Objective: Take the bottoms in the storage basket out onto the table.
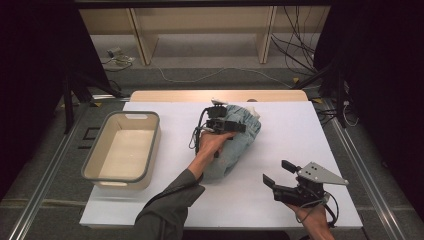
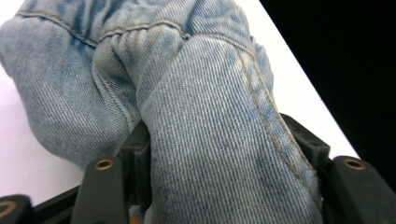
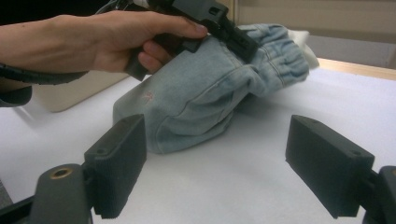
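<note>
**While one clamps, one waits**

While the left hand-held gripper [image 1: 235, 126] pinches a fold of the faded blue denim garment [image 1: 240, 142] at mid-counter, likely to lift it toward the beige plastic tub [image 1: 100, 155], the right hand-held gripper [image 1: 277, 172] hovers spread over the white counter [image 1: 300, 130].

grey floor [image 1: 210, 75] | wooden shelving [image 1: 200, 25] | cables [image 1: 300, 45] | dark curtains [image 1: 380, 75]

Left gripper [image 1: 223, 121]: tips buried in denim garment [image 1: 239, 137], so contact point hidden in high view. White item [image 1: 252, 107] at garment's 12 o'clock mostly covered, unidentifiable. In left gripper view, garment [image 2: 196, 116] cut off at top and bottom edges.
</note>
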### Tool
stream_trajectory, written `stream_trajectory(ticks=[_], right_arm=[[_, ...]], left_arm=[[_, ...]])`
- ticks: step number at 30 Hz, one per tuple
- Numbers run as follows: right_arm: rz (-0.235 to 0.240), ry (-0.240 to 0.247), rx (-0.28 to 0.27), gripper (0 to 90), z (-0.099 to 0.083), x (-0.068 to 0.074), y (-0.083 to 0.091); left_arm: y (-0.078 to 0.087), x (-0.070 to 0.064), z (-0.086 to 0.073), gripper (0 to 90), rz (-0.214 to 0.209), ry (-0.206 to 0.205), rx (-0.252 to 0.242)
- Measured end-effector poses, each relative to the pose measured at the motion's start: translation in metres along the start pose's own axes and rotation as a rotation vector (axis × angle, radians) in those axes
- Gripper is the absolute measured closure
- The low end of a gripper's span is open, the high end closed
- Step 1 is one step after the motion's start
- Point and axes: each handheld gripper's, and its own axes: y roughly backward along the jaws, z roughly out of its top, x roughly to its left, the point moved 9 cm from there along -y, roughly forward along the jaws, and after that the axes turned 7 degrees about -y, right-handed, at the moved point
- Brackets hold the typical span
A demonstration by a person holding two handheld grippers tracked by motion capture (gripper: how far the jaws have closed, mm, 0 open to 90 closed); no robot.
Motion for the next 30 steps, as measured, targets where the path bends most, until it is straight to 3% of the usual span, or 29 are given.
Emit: stream_trajectory(ticks=[8,11,16,17,18,25,30], right_arm=[[0.000,-0.005,-0.002,21.2,0.000,0.000,0.001],[0.000,-0.004,0.000,21.2,0.000,0.000,0.001],[0.000,-0.005,0.000,21.3,0.000,0.000,0.001],[0.000,-0.005,0.001,21.2,0.000,0.000,0.001],[0.000,-0.005,0.001,21.2,0.000,0.000,0.001],[0.000,-0.005,0.000,21.2,0.000,0.000,0.001],[0.000,-0.005,0.002,21.3,0.000,0.000,0.000]], left_arm=[[-0.002,-0.011,0.003,36.2,-0.003,-0.038,0.006],[-0.002,-0.013,0.001,36.0,0.002,-0.058,0.029],[-0.001,-0.013,0.001,33.1,-0.002,-0.026,0.040],[-0.003,-0.014,-0.001,31.8,0.001,-0.031,0.074],[-0.003,-0.014,-0.001,31.0,0.001,-0.031,0.074],[-0.002,-0.015,-0.002,22.8,0.058,-0.077,0.102],[0.000,-0.016,0.001,21.4,0.075,-0.101,0.103]])
